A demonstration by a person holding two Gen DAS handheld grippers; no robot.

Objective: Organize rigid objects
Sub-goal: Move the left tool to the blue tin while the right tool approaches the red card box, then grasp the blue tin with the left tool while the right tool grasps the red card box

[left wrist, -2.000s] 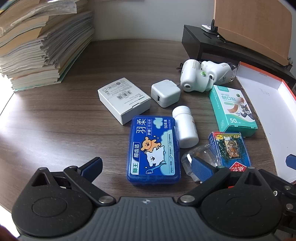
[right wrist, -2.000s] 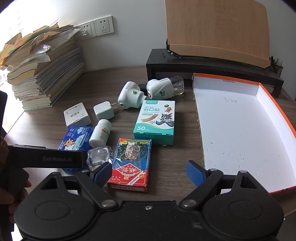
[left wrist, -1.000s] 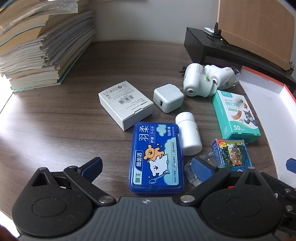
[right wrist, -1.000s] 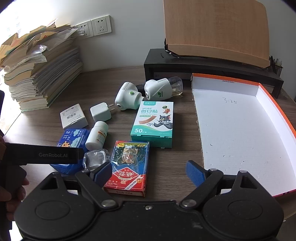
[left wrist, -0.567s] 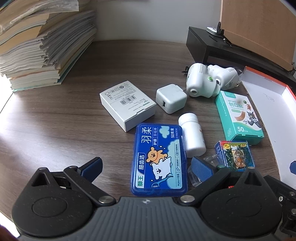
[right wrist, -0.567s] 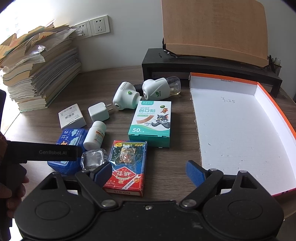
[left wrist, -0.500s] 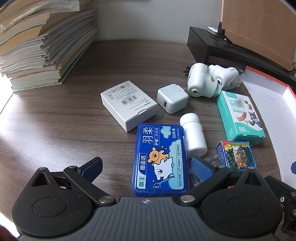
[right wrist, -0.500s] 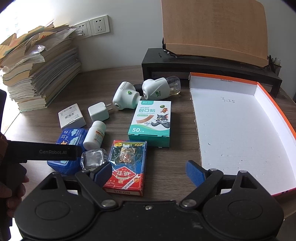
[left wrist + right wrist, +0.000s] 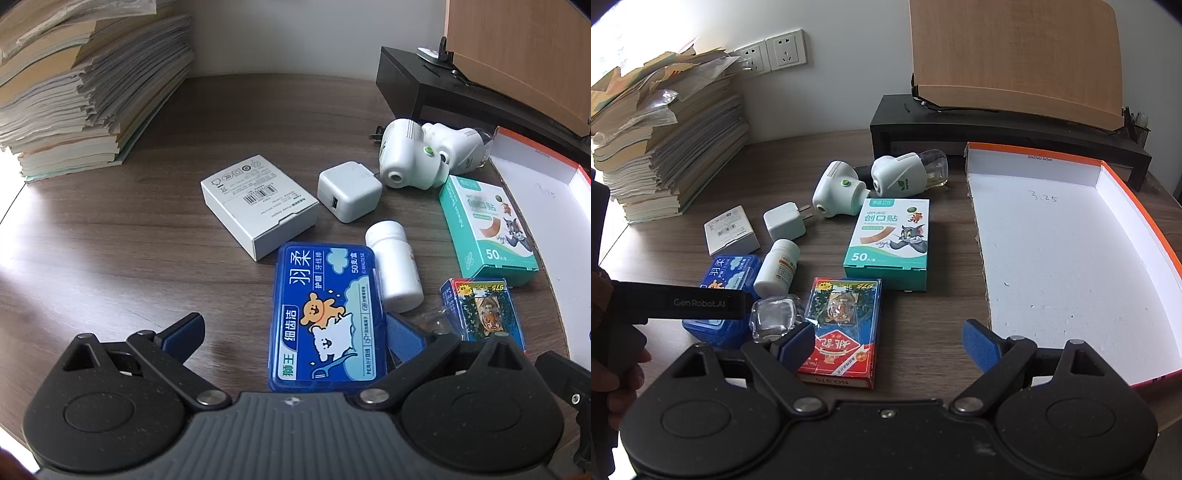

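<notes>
You are at the approach step, nothing boxed yet: both grippers, left (image 9: 293,330) and right (image 9: 888,341), are spread and empty above the blue floss case (image 9: 325,317), so center, pinch, then carry it to the white tray (image 9: 1071,258).

Tall paper stack (image 9: 665,147) at table's (image 9: 110,240) left; 2 wall sockets (image 9: 772,51) behind.

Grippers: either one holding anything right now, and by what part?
Nothing held. Left gripper is open around the blue floss box; right gripper is open above the card pack.
</notes>
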